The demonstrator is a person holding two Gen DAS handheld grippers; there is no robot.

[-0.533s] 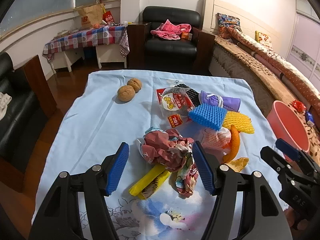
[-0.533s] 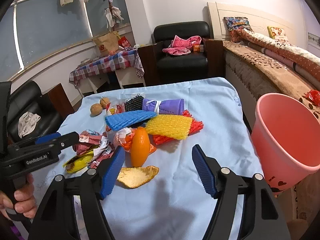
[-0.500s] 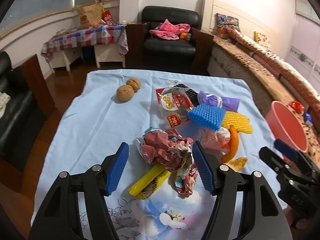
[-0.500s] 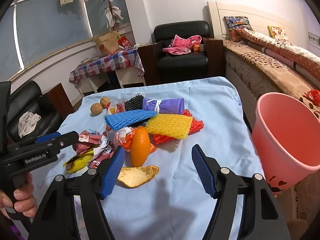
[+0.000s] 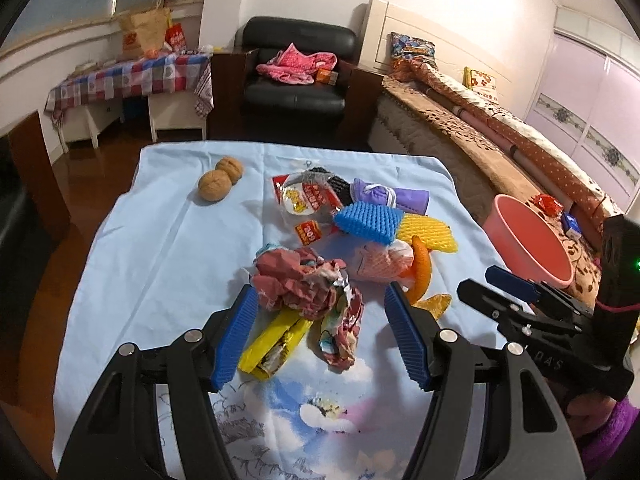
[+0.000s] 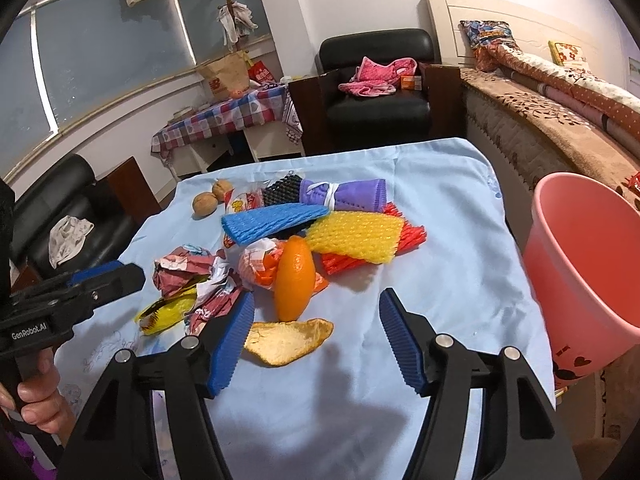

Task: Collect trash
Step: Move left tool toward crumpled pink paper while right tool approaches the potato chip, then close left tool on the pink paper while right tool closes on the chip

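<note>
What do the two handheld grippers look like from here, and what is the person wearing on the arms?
Both the left gripper and the right gripper have black frames with silver pivot bolts and ribbed blue pads. The left one's body carries white "GenRobot.AI" lettering. The right one's handle shows a small green light. A purple sleeve covers the right arm. No cables show.

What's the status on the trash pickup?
Left tool open over crumpled wrappers. Right tool open, just been closing, nothing gripped, orange peel ahead. Pink bucket empty, unobstructed.
</note>
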